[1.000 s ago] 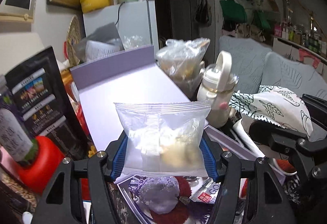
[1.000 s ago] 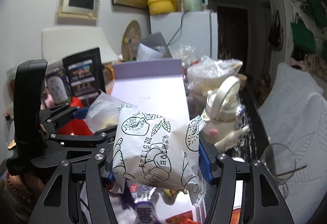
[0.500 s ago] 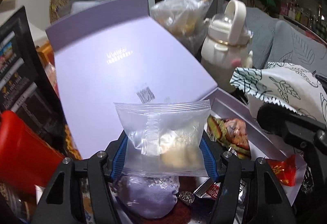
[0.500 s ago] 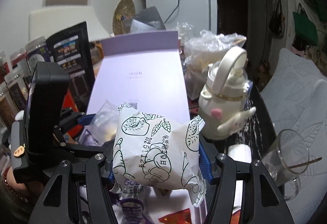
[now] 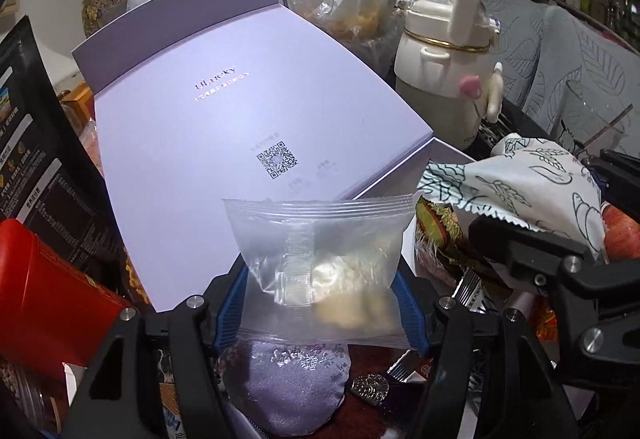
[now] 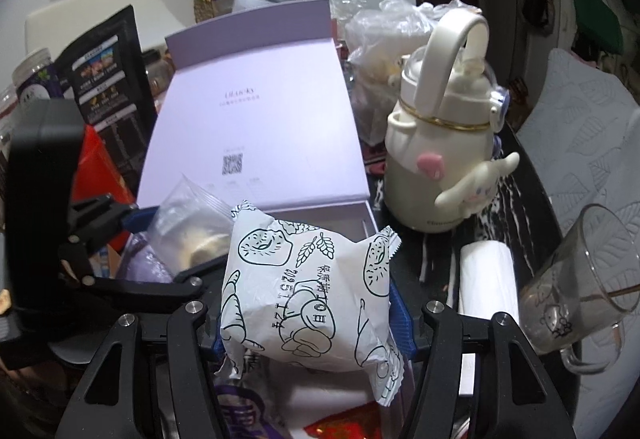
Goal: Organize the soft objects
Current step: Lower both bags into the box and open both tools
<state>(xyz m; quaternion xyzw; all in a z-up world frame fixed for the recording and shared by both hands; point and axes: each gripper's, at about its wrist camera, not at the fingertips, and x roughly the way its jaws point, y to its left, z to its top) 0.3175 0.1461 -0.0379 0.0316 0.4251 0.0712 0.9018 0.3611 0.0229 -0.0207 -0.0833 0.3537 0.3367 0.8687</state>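
Both grippers hang over an open lilac box (image 5: 256, 111). The left gripper (image 5: 320, 299) has a clear snack packet (image 5: 320, 259) between its blue-padded fingers (image 5: 230, 299), which are opening, pads touching its sides; a lilac pouch (image 5: 288, 383) lies directly beneath. The right gripper (image 6: 306, 303) pinches a white printed bread packet (image 6: 308, 287) between closed fingers. Likely risk: the loosening left grip drops the clear packet onto the pouch and it slides off, or the two close-set grippers collide.
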